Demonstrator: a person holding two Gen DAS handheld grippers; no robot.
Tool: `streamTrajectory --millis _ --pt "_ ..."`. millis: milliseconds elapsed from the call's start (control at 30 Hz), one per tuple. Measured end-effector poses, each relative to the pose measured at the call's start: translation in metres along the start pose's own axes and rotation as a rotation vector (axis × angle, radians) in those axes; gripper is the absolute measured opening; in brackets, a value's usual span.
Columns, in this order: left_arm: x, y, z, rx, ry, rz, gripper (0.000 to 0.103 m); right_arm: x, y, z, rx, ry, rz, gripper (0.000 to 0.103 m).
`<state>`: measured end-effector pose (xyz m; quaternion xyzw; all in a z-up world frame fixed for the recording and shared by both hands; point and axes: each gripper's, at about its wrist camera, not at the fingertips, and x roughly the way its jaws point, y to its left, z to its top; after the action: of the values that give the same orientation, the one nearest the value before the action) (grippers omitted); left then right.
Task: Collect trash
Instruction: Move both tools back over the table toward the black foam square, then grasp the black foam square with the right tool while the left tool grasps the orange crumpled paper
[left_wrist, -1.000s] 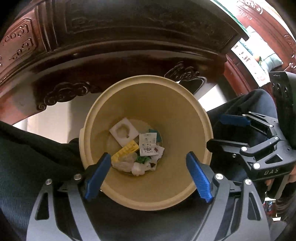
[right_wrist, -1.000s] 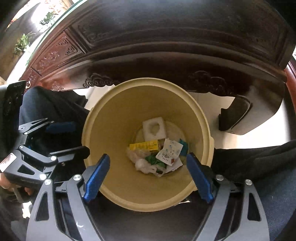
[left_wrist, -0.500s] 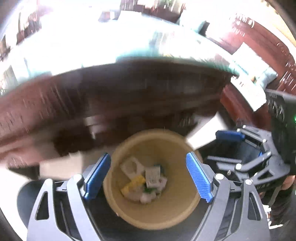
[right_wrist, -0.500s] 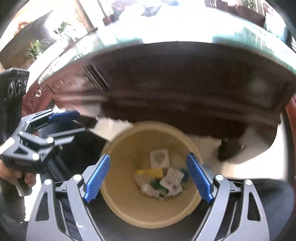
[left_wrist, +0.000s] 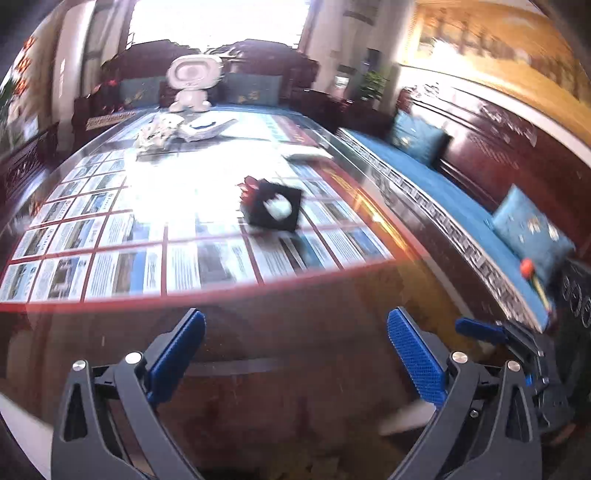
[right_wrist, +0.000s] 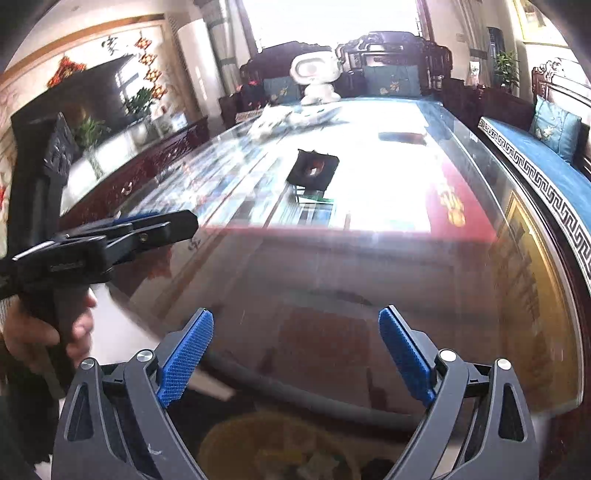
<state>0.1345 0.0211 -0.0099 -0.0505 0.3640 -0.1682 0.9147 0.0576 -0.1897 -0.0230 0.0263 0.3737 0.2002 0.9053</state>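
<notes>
Both grippers are up at tabletop height over the near edge of a long glass-topped table. My left gripper has its blue pads wide apart, jaws opening, with nothing between them. My right gripper is the same, jaws opening and nothing held. The left gripper also shows at the left of the right wrist view, held by a hand. A black tissue box stands mid-table, with a green scrap in front of it. The yellow bin with trash shows blurred under the glass edge.
A white robot figurine and crumpled white wrappers sit at the table's far end. A flat dark item lies at the far right of the table. A carved wooden bench with blue cushions runs along the right side.
Both grippers rose from over the bin and tilted up, so the views went from the bin's inside to the tabletop. Both pairs of jaws stand slightly wider.
</notes>
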Motion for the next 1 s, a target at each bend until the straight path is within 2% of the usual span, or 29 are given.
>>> streamTrajectory --millis 100,267,433,667,800,867,900,1000 --pt "0.026 0.013 0.025 -0.013 0.011 0.026 0.099 0.027 -0.012 0.029 0.024 -0.007 -0.020 0.088" --pt "0.072 0.030 0.052 -0.019 0.046 0.024 0.099 0.065 -0.030 0.063 0.039 -0.003 -0.055 0.087" --pt "0.106 0.052 0.070 -0.040 0.065 0.009 0.099 0.103 -0.039 0.091 0.029 0.010 -0.079 0.079" --pt "0.136 0.083 0.096 -0.097 0.081 -0.028 0.099 0.144 -0.047 0.122 0.077 0.034 -0.016 0.076" --pt "0.142 0.092 0.106 -0.117 0.071 -0.020 0.099 0.172 -0.051 0.132 0.089 0.082 -0.028 0.075" --pt "0.145 0.093 0.108 -0.122 0.081 -0.035 0.099 0.182 -0.053 0.135 0.092 0.094 -0.035 0.064" --pt "0.146 0.093 0.109 -0.123 0.081 -0.033 0.099 0.187 -0.054 0.137 0.087 0.110 -0.026 0.052" --pt "0.152 0.090 0.111 -0.108 0.092 -0.032 0.099 0.191 -0.056 0.138 0.090 0.122 0.023 0.030"
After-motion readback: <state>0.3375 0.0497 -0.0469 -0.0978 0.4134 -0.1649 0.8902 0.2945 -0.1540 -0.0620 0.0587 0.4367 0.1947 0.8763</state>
